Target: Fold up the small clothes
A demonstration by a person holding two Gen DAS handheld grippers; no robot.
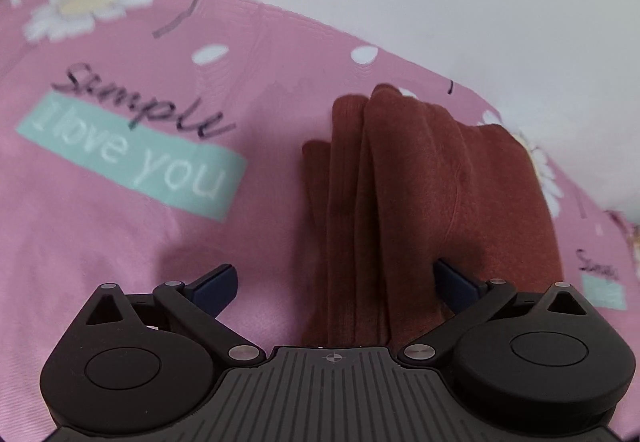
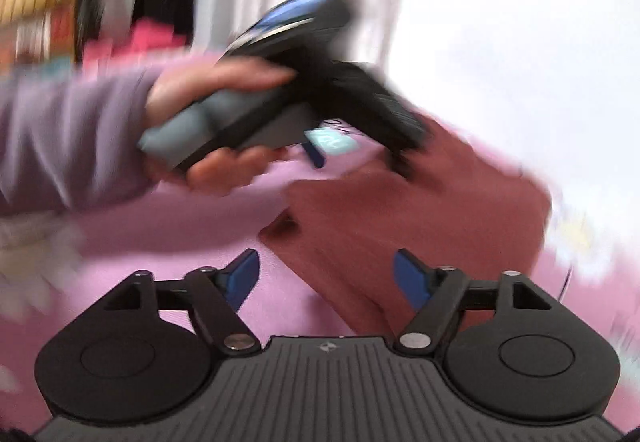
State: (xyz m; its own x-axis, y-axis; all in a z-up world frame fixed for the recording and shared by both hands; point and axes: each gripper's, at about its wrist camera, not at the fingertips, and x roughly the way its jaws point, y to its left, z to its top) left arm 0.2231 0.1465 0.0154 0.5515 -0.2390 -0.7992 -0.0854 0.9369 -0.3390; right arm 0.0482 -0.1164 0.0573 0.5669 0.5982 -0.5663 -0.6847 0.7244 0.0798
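Hovering with jaws apart over the folded rust-brown garment (image 1: 420,194): left gripper (image 1: 336,282). Likewise gaping above that garment's near corner: right gripper (image 2: 326,276). Lying under the garment: pink daisy-print sheet (image 1: 120,242).

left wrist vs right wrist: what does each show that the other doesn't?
Left wrist only: the sharp "Simply I love you" print and a white daisy print on the bedsheet, and its own left gripper, open.

Right wrist only: the person's left hand in a lilac sleeve gripping the other gripper's handle, and the open right gripper. Heavily blurred.

Both: the folded rust-brown garment on the pink printed bedsheet.
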